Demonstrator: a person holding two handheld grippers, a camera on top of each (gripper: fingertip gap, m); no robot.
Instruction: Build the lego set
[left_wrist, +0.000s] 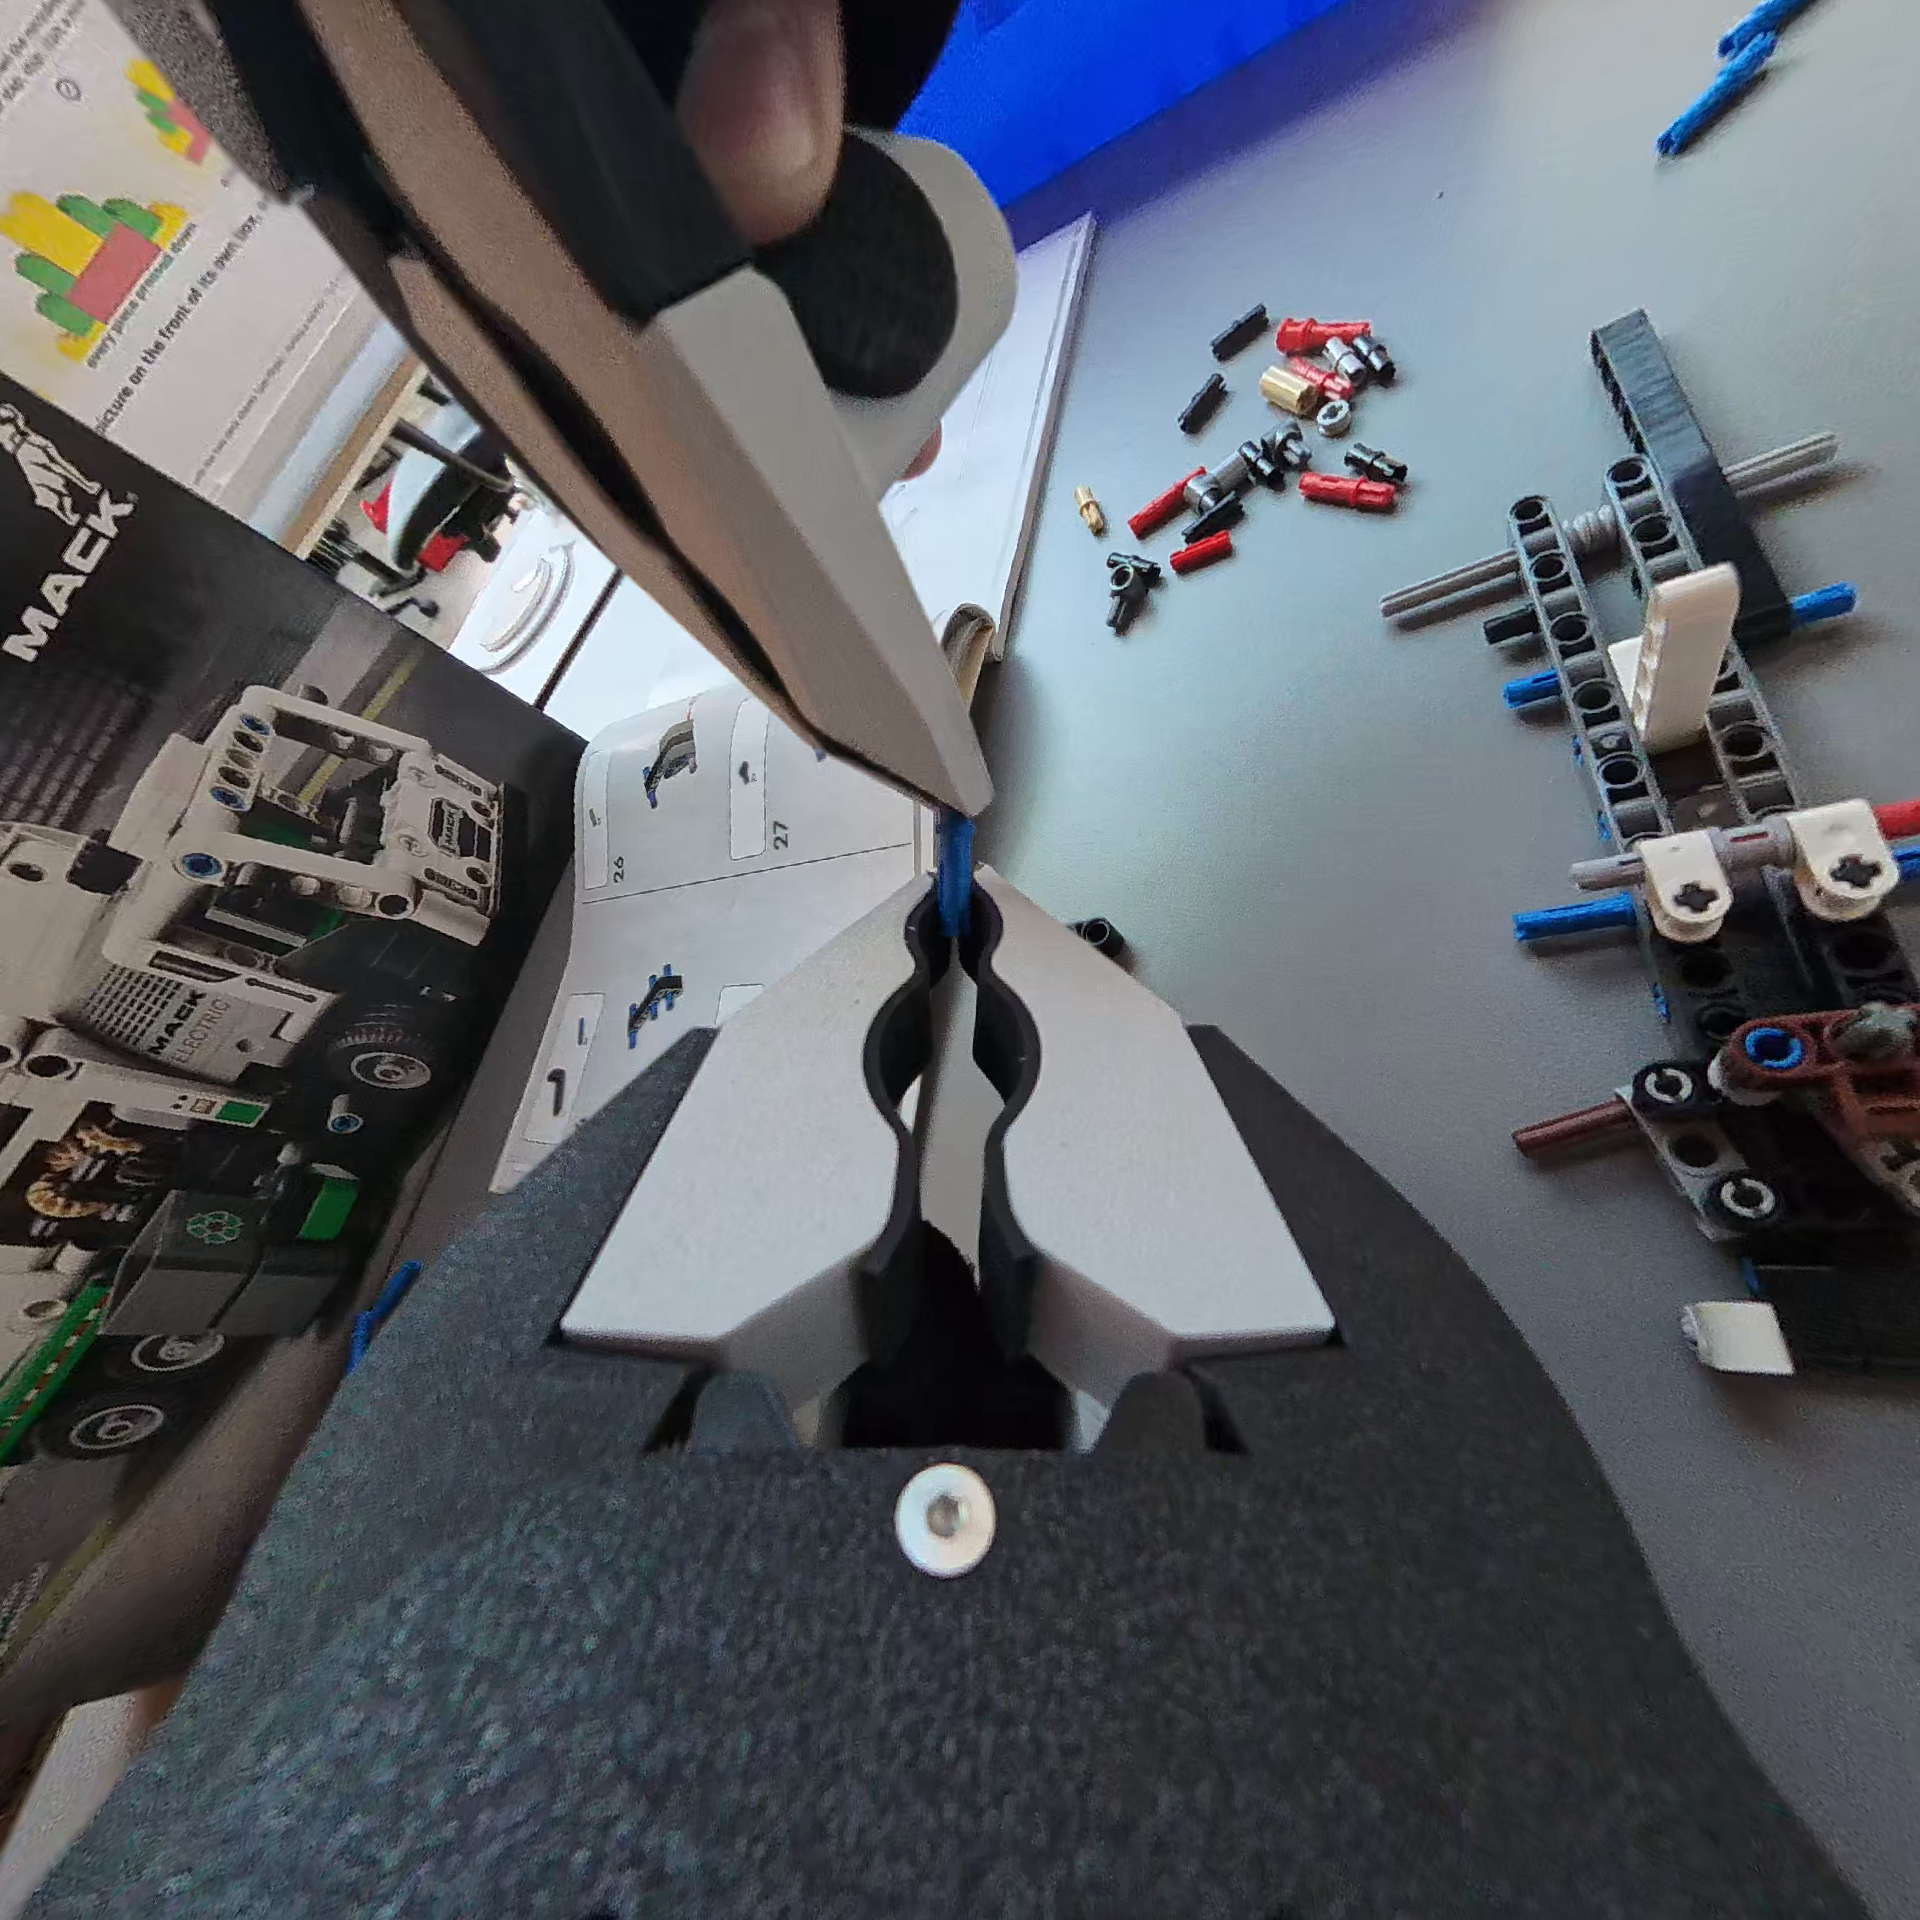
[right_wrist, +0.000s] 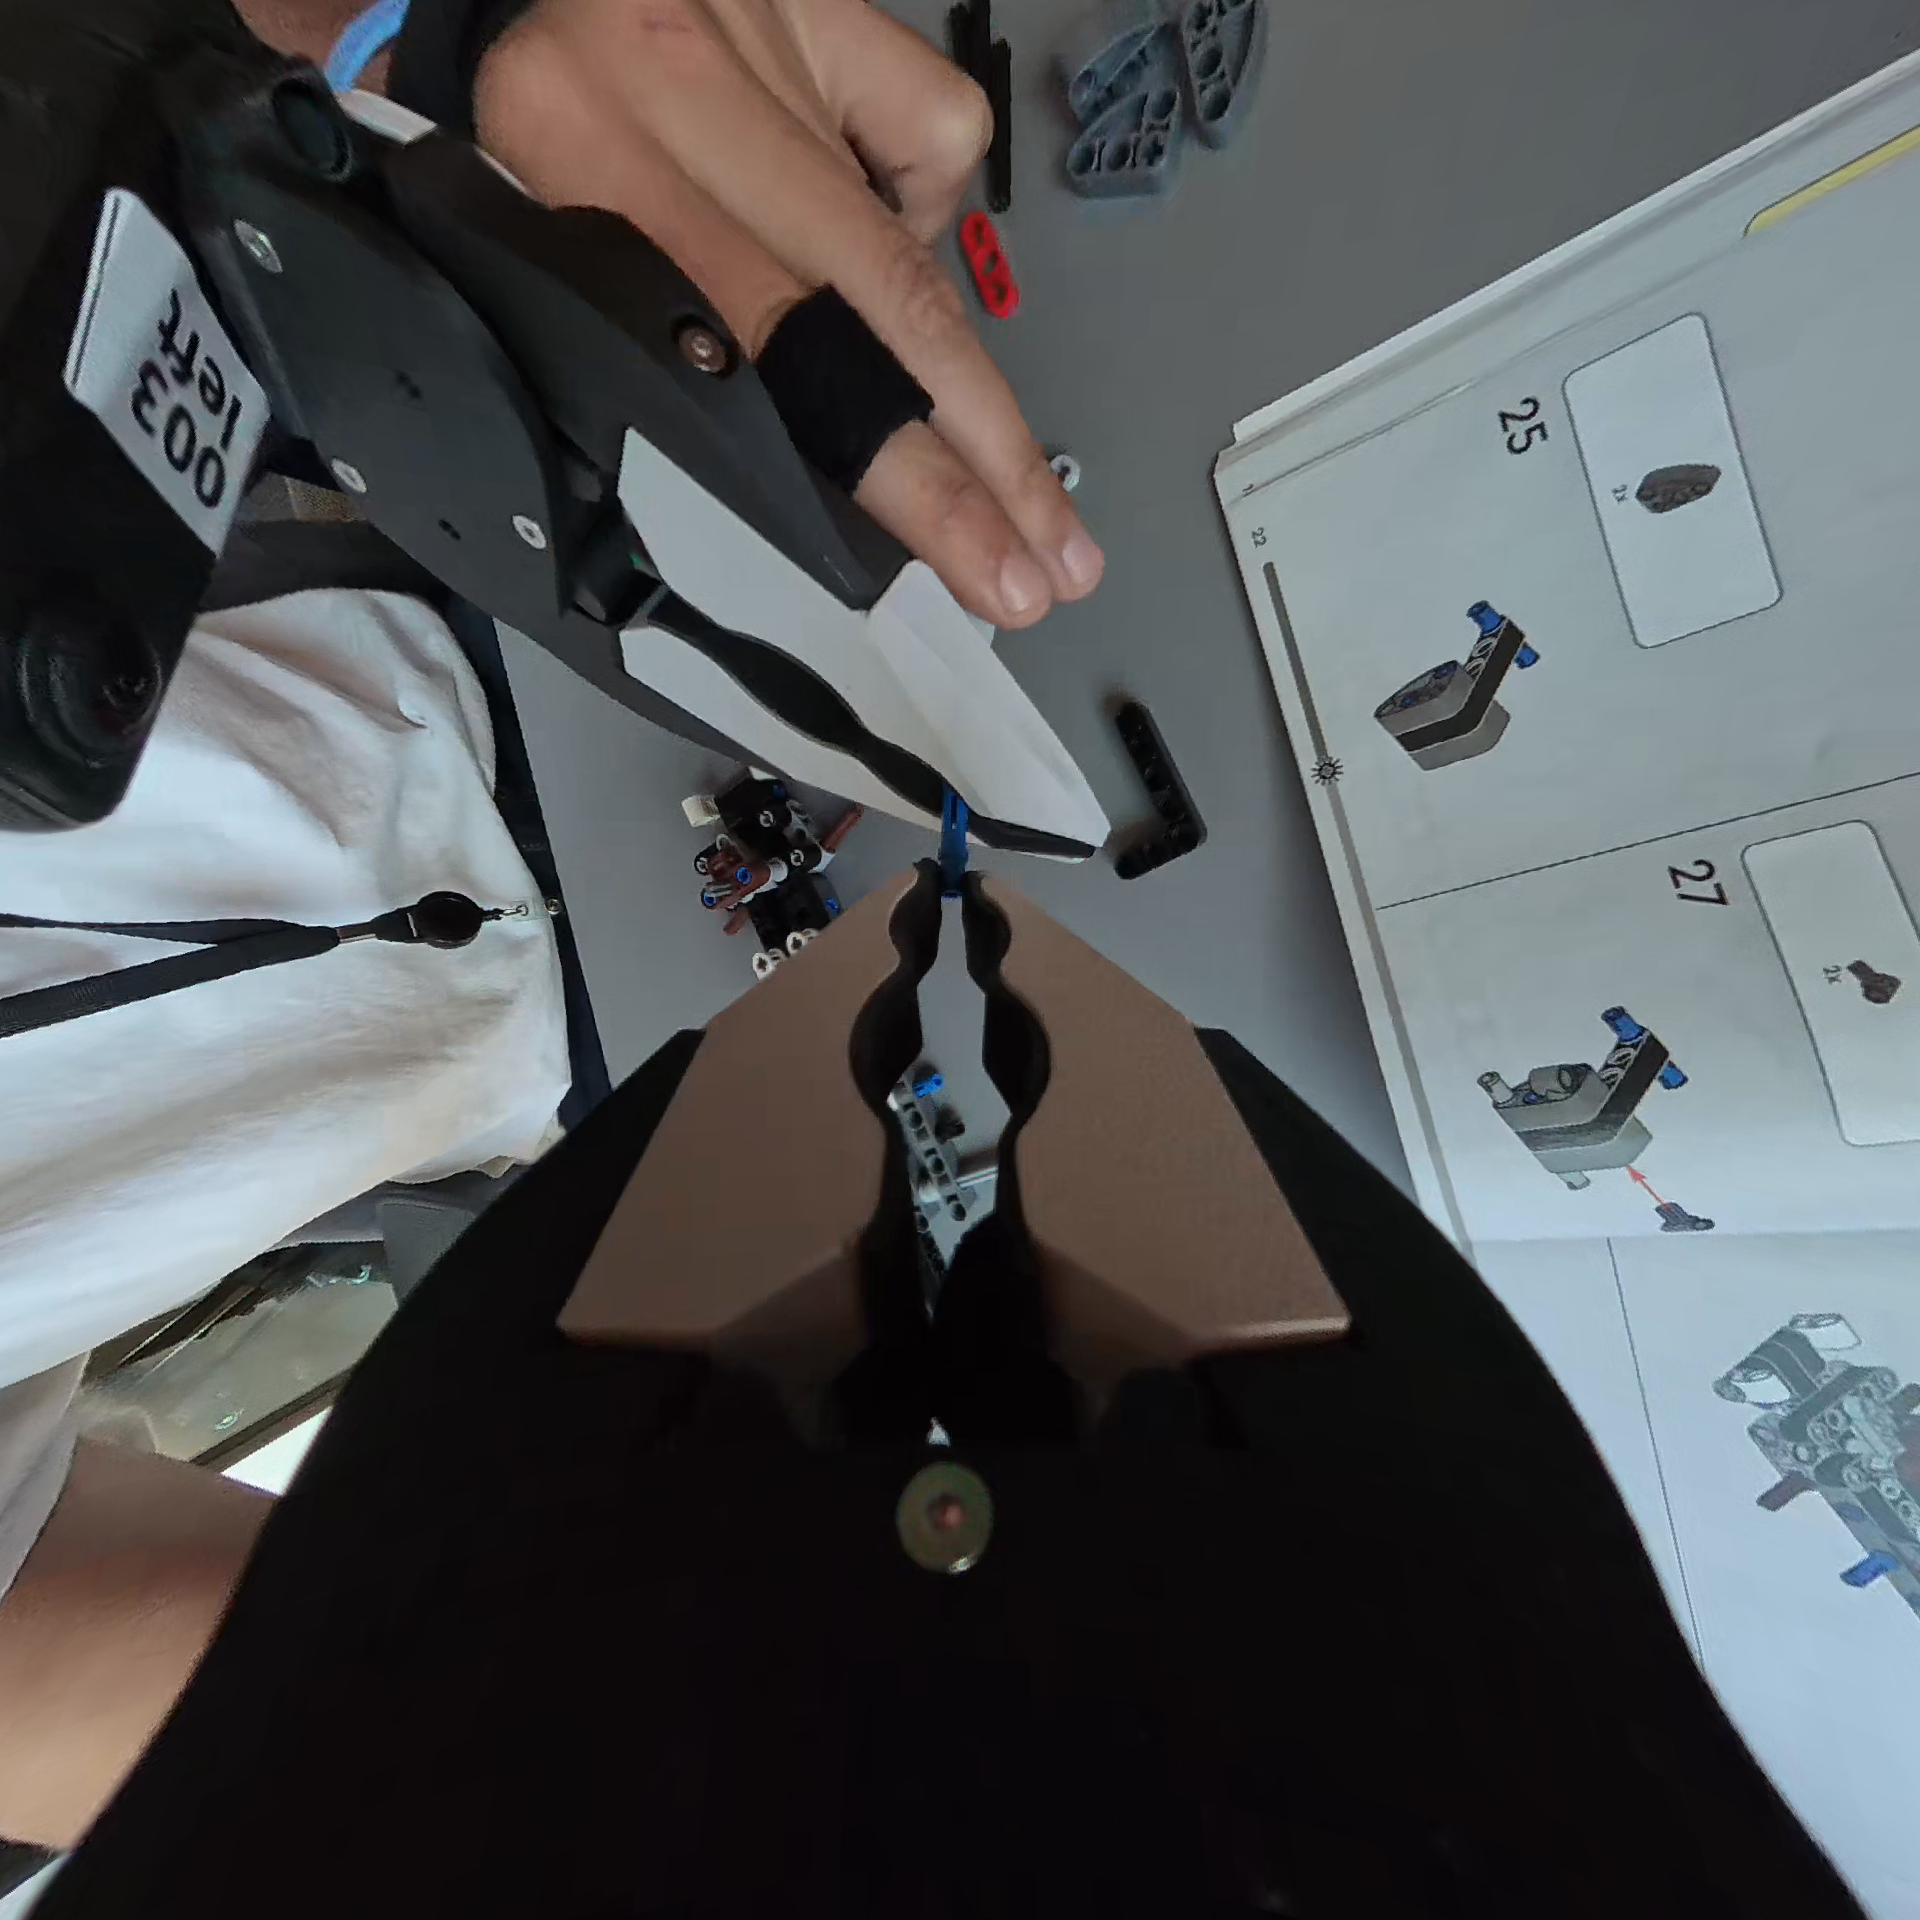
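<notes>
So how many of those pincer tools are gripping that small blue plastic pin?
2. The left gripper pinches one end of the small blue plastic pin; the right gripper, meeting it tip to tip, pinches the other.

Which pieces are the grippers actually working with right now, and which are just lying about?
In hand: blue pin, pinched at opposite ends by left gripper and right gripper.

Lying about: loose red and black pins, partly built frame, black L-beam, instruction booklet.
</notes>
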